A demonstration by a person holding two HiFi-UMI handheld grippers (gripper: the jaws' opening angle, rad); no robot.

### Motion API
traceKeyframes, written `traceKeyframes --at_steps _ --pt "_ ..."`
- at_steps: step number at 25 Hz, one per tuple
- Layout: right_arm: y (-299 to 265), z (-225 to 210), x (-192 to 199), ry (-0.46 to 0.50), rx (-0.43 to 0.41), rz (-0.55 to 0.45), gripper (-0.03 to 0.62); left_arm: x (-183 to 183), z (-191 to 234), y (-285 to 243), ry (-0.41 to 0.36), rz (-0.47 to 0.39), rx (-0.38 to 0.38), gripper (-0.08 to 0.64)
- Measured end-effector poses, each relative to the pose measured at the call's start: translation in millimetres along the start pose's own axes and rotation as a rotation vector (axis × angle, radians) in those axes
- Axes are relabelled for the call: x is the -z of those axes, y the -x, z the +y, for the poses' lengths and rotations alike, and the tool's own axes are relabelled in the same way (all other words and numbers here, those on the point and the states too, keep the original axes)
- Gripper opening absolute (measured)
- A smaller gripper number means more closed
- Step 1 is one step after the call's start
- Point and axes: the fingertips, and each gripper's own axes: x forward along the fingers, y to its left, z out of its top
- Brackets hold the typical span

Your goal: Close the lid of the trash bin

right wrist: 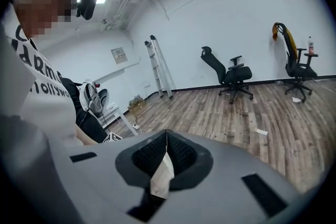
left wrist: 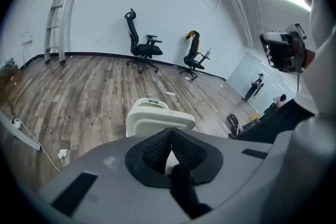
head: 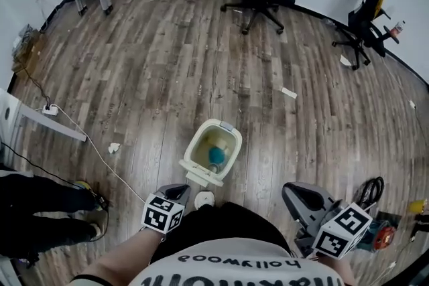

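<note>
Currently, the trash bin (head: pixel 218 137) is seen open on the floor, its lid (head: pixel 200 175) hung just beyond the left gripper (head: pixel 179 192). Both jaws, the right gripper's (head: pixel 299 195) included, are pressed together, empty. The bin could be tipped if the lid is pushed off-centre.

The blue item (head: pixel 216 155) inside the trash bin (head: pixel 194 146) is unidentifiable.

Small cream trash bin (head: pixel 213 147) stands upright, its lid (head: pixel 200 175) flipped open.
</note>
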Motion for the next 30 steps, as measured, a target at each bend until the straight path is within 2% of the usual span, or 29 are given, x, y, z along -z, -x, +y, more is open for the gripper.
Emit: traceKeyframes --at_steps 4,10,16,25,30 --pt "-12.7 -5.4 -6.4 0.013 -0.004 0.032 0.011 -1.2 13.1 -8.6 0.022 0.023 -0.016 0.008" --pt "-38.5 -30.8 -22.9 0.024 -0.016 0.028 0.011 6.2 19.3 -37.3 -0.035 0.148 0.010 0.008" --pt "-67.8 -72.9 -38.6 0.040 -0.054 0.044 0.011 -19.8 21.4 -64.4 -0.070 0.104 0.002 0.008" --pt "-85.0 -146.3 -66.2 0.023 -0.081 0.088 0.011 -77.4 29.2 -118.7 -0.009 0.098 -0.029 0.008" --pt "-95.9 -184.4 -66.6 0.038 -0.074 0.144 0.011 -99.2 38.8 -154.2 0.010 0.089 -0.044 0.008"
